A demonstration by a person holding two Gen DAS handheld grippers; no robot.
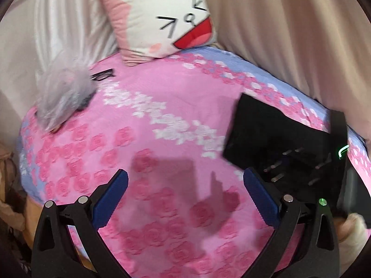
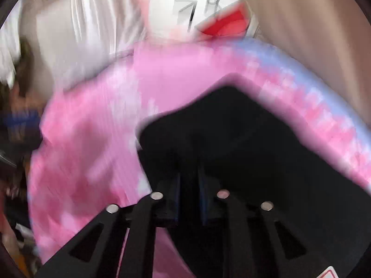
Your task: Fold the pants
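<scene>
- Your right hand-held gripper (image 2: 189, 190) sits nearly together over the pants (image 2: 255, 139) — grip unclear; a loose hold drops the fold.
- Left hand-held gripper (image 1: 185, 194) spread apart, empty — nothing steadies the bed (image 1: 162, 92) side.

A bed (image 1: 148, 120) covered by a pink rose-patterned spread with lilac edges. A rabbit-face cushion (image 1: 160, 18) leans at its far end. Beige curtains (image 1: 289, 34) hang behind, with white drapes (image 1: 67, 23) to the left.
</scene>
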